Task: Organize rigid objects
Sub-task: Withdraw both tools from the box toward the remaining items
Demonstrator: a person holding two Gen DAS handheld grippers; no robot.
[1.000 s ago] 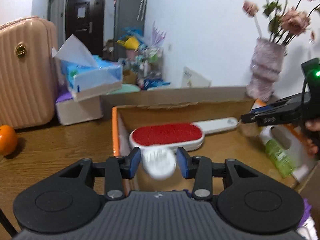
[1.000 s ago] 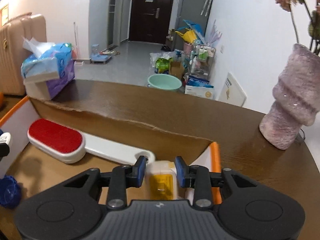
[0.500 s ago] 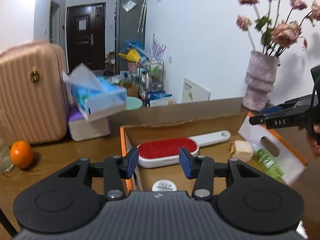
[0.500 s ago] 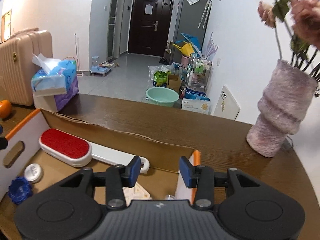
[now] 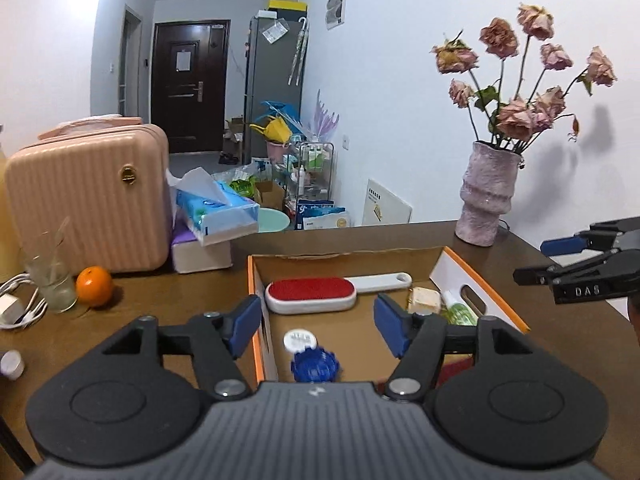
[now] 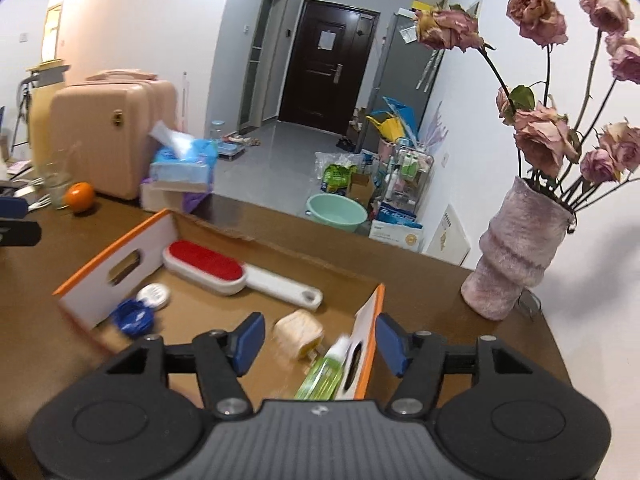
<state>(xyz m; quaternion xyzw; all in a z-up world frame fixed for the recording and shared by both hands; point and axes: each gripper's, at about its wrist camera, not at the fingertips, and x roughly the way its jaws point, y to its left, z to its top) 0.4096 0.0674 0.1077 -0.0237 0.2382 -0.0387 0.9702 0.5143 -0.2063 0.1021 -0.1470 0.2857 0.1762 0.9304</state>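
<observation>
Rigid objects, namely lint brush [image 5: 311, 295], white cap [image 5: 299, 340] and blue cap [image 5: 315, 365], lie inside the cardboard box [image 5: 256, 280]; left gripper [image 5: 316, 326] and right gripper [image 6: 318, 345], jaws just opened and empty, risk snagging the box wall.

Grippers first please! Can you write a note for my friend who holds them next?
Left gripper: open, empty, jaws just opened.
Right gripper: open, empty, jaws just opened.
In the cardboard box: red lint brush, white round lid, blue round piece, cream block, green bottle.
Still out on the table: orange, small white cap; whether they go in, I can't tell.
</observation>
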